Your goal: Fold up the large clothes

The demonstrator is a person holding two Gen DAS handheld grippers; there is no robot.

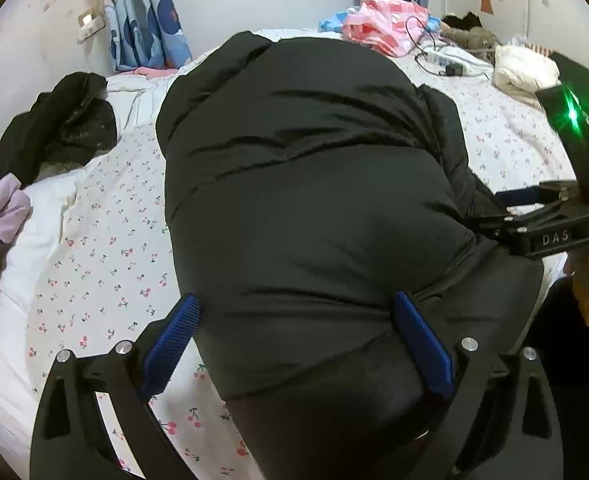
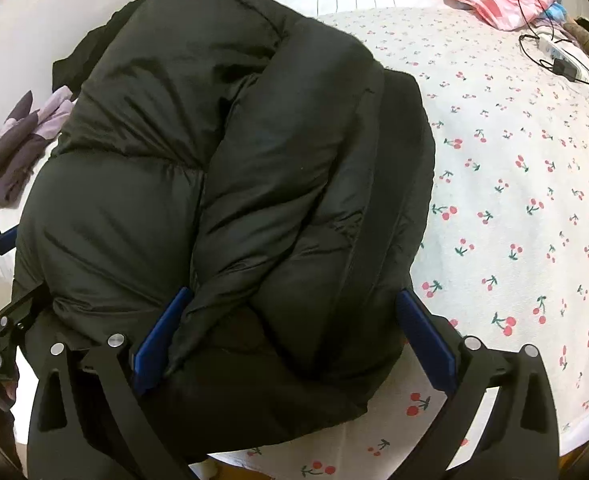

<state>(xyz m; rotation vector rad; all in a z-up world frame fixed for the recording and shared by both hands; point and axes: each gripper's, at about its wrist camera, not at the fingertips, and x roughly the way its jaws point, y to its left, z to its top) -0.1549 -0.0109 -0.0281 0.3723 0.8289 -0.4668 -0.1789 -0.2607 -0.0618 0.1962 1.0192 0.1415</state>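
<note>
left wrist view: a black puffer jacket [image 1: 302, 184] lies folded on a cherry-print bed sheet [image 1: 106, 248]. the left gripper [image 1: 294, 316] is spread wide over its near end. the right gripper [image 2: 294, 312] is likewise spread, straddling the jacket's edge.

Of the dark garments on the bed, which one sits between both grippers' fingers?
The big black puffer jacket, mid-bed. The other dark garment lies crumpled by the wall.
</note>
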